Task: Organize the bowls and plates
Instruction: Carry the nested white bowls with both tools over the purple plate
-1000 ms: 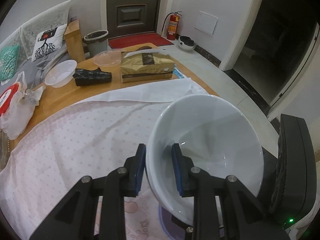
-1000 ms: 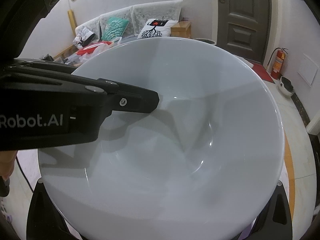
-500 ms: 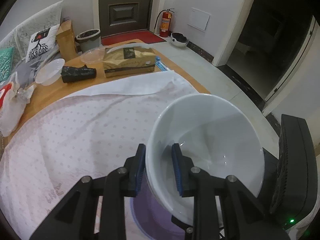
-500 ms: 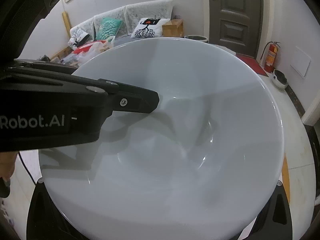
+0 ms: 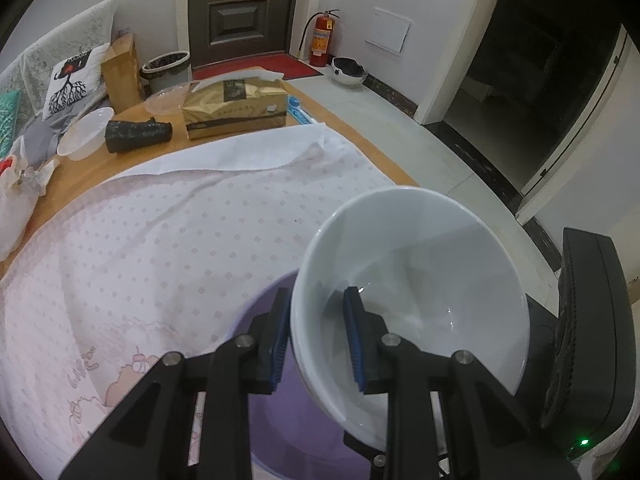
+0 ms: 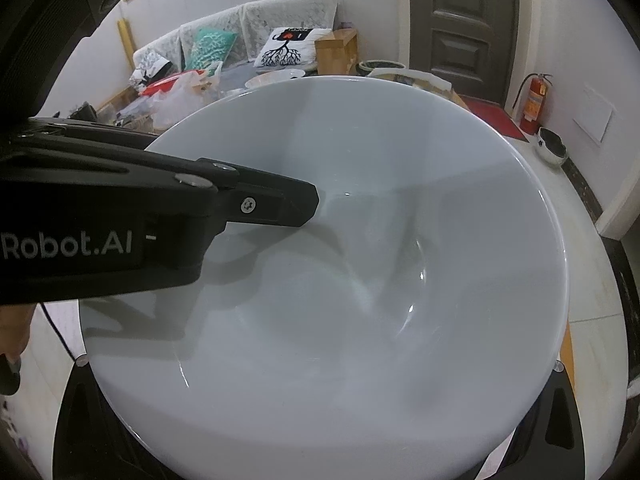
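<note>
Nearest the left wrist camera, the left gripper [image 5: 316, 334] has its blue fingers [image 5: 354, 336] clamped on the near-left rim of a white bowl [image 5: 420, 280], tilted above a purple plate [image 5: 272, 412] on the pink dotted cloth [image 5: 160, 240]. Right gripper's fingers hidden under the bowl in its own view; cannot tell their state. Farther: tissue box [image 5: 236, 110], clear bowl [image 5: 86, 132] on the worktop [image 5: 92, 168].

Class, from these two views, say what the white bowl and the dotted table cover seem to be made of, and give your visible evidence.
White bowl: probably glazed ceramic; smooth, glossy surface with sharp glints and a thick rim, though melamine is possible.
Dotted table cover: looks like thin woven fabric, matt, with soft wrinkles and a folded-back edge.
</note>
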The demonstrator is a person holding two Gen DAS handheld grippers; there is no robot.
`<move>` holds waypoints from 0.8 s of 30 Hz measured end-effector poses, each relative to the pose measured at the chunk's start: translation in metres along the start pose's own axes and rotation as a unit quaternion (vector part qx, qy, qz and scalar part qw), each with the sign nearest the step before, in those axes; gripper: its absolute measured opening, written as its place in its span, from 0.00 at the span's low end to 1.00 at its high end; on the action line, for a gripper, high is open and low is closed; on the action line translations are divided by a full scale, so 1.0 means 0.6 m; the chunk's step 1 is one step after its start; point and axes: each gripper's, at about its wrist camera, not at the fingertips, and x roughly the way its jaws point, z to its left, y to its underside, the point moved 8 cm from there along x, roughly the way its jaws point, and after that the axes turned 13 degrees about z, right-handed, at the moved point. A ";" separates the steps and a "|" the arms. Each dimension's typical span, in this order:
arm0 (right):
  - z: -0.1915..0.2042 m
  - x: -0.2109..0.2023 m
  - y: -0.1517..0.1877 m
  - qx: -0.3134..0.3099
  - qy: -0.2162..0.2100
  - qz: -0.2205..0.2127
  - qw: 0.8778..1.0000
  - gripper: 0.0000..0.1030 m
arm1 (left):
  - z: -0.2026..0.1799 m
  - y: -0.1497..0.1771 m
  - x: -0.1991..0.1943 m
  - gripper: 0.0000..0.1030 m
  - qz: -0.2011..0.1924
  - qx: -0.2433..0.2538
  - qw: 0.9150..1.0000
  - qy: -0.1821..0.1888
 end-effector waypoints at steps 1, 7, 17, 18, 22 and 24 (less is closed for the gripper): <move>0.000 0.000 0.004 0.001 0.000 0.001 1.000 0.97 | -0.003 0.002 0.001 0.21 0.001 0.001 1.000 0.000; -0.003 0.001 0.019 0.003 0.002 0.010 1.000 0.97 | -0.012 0.010 0.011 0.21 0.005 0.001 1.000 0.005; -0.008 0.009 0.041 0.007 -0.003 0.024 1.000 0.97 | -0.016 0.024 0.029 0.21 0.017 -0.004 1.000 0.010; -0.008 0.010 0.044 0.007 -0.004 0.025 1.000 0.97 | -0.017 0.026 0.031 0.21 0.018 -0.005 1.000 0.010; -0.003 0.011 0.049 0.003 -0.002 0.029 1.000 0.97 | -0.017 0.033 0.035 0.21 0.021 -0.007 1.000 0.013; -0.002 0.010 0.051 0.002 -0.002 0.030 1.000 0.97 | -0.016 0.035 0.035 0.21 0.022 -0.008 1.000 0.014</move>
